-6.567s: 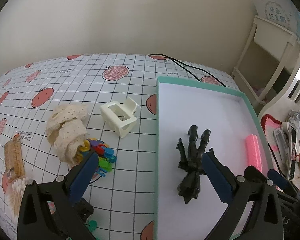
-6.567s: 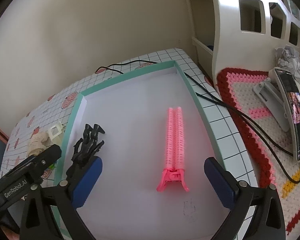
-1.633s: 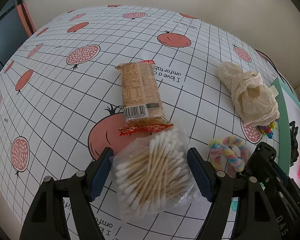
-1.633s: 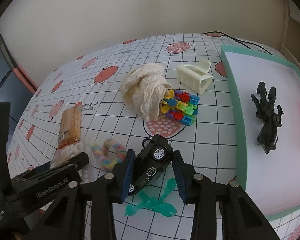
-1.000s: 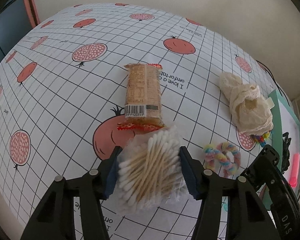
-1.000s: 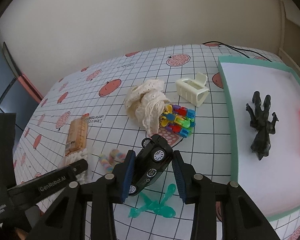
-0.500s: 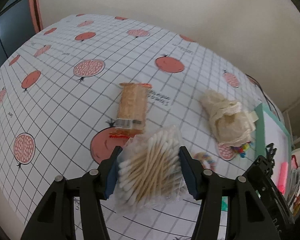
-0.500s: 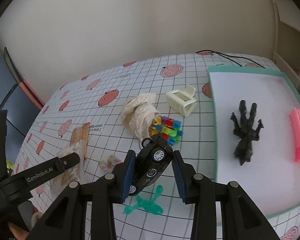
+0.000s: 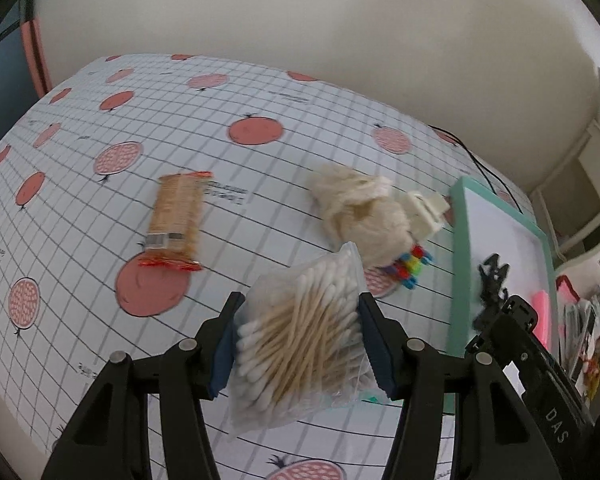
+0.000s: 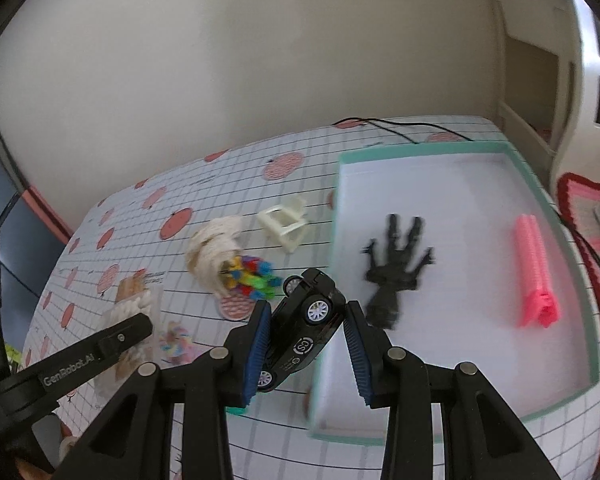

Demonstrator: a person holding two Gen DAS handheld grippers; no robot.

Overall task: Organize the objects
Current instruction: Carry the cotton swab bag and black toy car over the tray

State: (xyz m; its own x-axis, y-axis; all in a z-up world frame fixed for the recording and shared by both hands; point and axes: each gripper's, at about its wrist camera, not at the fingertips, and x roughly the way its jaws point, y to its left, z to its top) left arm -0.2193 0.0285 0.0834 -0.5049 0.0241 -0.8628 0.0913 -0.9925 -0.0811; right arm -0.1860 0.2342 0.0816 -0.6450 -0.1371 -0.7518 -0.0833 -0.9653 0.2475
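In the tray [image 10: 556,216] the hand figure [image 10: 396,268] lies left of the hair clip [image 10: 534,272], well apart.

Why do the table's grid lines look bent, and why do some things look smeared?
Left wrist view: the fisheye lens bows the tablecloth grid; the bag of cotton swabs looks sharp, the snack packet smeared. Right wrist view: the toy car is crisp, the black hand figure and tray edges blurred.

right gripper [image 10: 306,334] | jaws clamp toy car [image 10: 300,326] | beside tray [image 10: 556,216]
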